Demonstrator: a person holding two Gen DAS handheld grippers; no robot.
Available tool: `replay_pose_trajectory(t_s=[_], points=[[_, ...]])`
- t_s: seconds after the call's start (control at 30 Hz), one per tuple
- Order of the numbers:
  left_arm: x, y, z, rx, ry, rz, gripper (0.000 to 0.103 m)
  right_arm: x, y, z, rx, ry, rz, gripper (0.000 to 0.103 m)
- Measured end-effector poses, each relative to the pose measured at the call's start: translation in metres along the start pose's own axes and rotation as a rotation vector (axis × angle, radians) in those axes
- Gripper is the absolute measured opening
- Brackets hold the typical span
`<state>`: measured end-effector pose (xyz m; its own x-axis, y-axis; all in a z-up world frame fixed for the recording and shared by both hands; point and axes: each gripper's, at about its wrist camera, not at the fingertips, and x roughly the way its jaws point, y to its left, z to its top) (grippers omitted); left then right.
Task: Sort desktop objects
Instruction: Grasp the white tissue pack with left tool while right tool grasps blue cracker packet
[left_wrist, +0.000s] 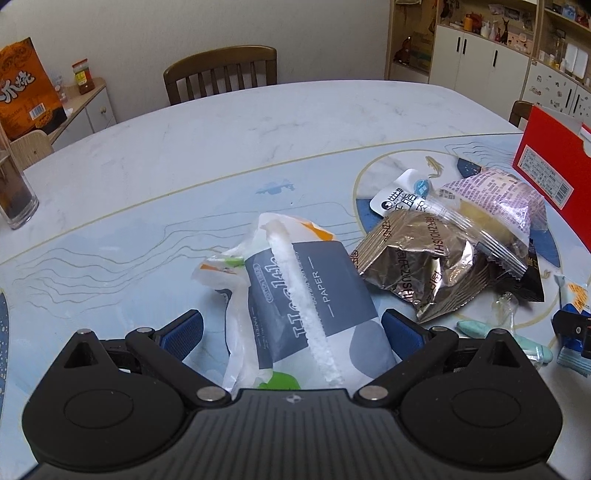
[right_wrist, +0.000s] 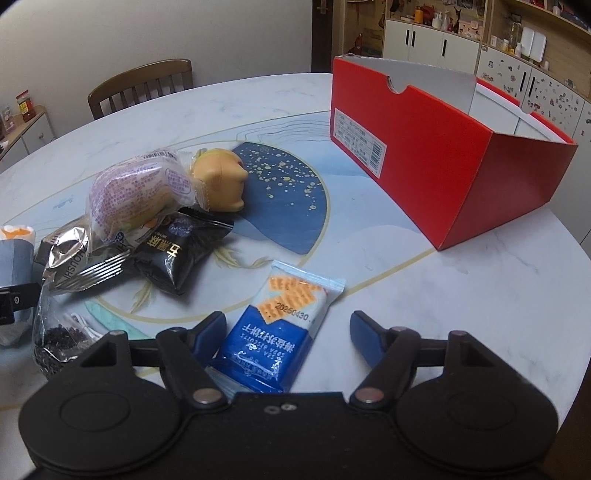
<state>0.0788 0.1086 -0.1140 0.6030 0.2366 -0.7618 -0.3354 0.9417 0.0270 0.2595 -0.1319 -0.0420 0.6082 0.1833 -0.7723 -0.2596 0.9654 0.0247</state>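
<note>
- Desktop objects: a heap of snack packets (left_wrist: 436, 254) lies on the table (left_wrist: 229, 122), left of the open red box (right_wrist: 443, 162), the likely sorting bin.
- Left gripper (left_wrist: 291, 332): jaws spread, straddling the tissue pack (left_wrist: 306, 295); the right pad looks to touch the pack, the left stands apart, so no grip yet.
- Right gripper (right_wrist: 284, 332): jaws apart, straddling the blue biscuit packet (right_wrist: 280, 328) near the box; pads not pressing, positioned for pickup.

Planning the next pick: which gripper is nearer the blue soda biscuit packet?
Right. The soda biscuit packet lies between the right gripper's open jaws. The left gripper straddles the tissue pack, off to the packet's left.
</note>
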Motion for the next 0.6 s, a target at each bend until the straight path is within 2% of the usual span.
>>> replay_pose_trajectory(t_s=[0.17,0.47,0.6], points=[[0.0072,0.0028,-0.003,-0.011,0.024,0.0,0.103,-0.0003,0.0,0.0004,-0.005,-0.003,-0.004,0.071],[0.0082,0.0009,-0.008,-0.011,0.023,-0.009,0.099,-0.0016,-0.0022,0.0026,-0.008,-0.006,0.002,0.059],[0.0074,0.0017,-0.0051,-0.011,0.019,-0.013,0.091,-0.0021,-0.0035,0.003,-0.008,-0.006,0.003,0.052]])
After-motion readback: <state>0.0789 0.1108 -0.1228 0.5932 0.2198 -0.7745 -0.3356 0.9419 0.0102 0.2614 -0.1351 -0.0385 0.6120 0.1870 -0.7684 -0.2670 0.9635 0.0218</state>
